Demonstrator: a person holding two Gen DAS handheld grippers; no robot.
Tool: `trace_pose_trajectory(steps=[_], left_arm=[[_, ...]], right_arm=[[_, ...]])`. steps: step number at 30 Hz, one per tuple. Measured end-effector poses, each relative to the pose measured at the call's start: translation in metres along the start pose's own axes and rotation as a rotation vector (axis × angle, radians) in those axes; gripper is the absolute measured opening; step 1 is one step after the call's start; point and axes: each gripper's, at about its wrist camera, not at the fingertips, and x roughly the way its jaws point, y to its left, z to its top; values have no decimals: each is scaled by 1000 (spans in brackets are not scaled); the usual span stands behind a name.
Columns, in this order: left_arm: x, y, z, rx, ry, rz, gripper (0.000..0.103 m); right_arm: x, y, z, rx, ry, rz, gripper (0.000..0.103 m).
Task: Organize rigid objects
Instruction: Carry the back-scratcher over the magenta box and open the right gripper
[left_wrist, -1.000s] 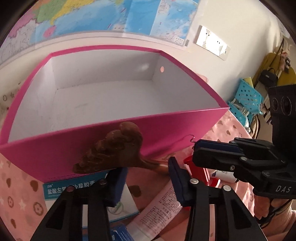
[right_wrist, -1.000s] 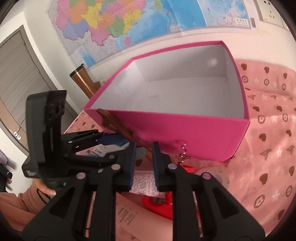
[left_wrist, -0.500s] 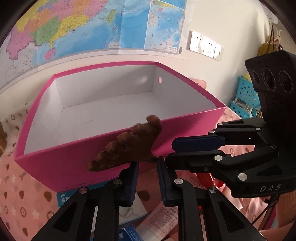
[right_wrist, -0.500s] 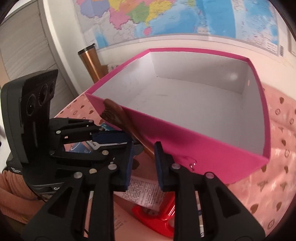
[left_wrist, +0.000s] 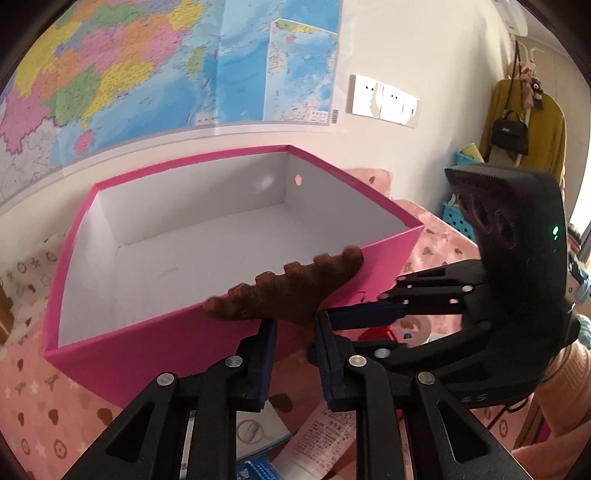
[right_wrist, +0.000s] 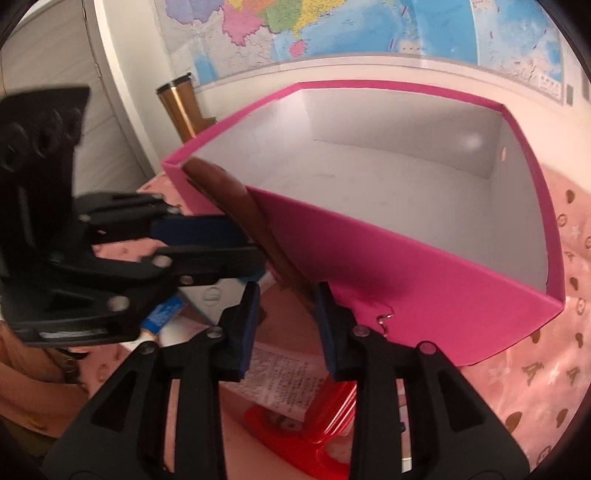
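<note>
— Where's that brown carved wooden piece (left_wrist: 291, 291) right now?

— Up at the near wall of the pink box (left_wrist: 155, 343). The left gripper (left_wrist: 293, 332) has it pinched at the narrow end, jaws closed tight on it. The scalloped head fans out above the pads, its top poking over the box's front rim, and it leans off to one side rather than standing straight.

— And the other gripper?

— The right gripper (right_wrist: 286, 302) comes in from the side. Its jaws are opening. The wooden handle (right_wrist: 258, 229) runs down between the two blue pads, but I see a gap on the one side and can't say the other pad touches it.

— So both are on the same thing?

— Both are around it; only the left one plainly grips. From the right-hand camera the left gripper (right_wrist: 236, 243) reaches across with its fingers level, meeting the wood just above the right one's fingertips.

— Is the piece inside the box?

— No, outside it, against the front wall near the corner. The box itself is white within.

— What's below?

— A pink patterned tablecloth (right_wrist: 546, 369), a printed tube (right_wrist: 273, 373), something red plastic (right_wrist: 321, 421), and a blue-and-white medicine carton (left_wrist: 258, 435) under the left gripper.
</note>
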Motion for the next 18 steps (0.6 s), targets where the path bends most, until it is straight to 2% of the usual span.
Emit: trace_pose_trajectory(steps=[3, 5, 7, 9, 10, 11, 13, 18], left_arm=[[0, -3, 1, 7, 9, -17, 21], [-1, -6, 2, 7, 11, -41, 21], [-4, -10, 5, 8, 9, -75, 21], [-7, -16, 12, 20, -8, -85, 22], [-12, -19, 16, 23, -22, -104, 21], [-15, -20, 22, 24, -32, -120, 22], [-22, -24, 31, 42, -63, -121, 24], [-37, -31, 60, 80, -126, -107, 33]], right_arm=[[2, 8, -3, -33, -26, -47, 30], [3, 11, -3, -50, -35, -84, 22], [-2, 9, -2, -17, -49, -56, 20], [-10, 8, 0, -9, -66, -68, 17], [-17, 7, 2, 3, -77, -47, 13], [-22, 7, 4, 10, -83, -29, 13], [-37, 2, 12, 44, -109, 15, 13], [-66, -4, 34, 62, -161, 58, 12]])
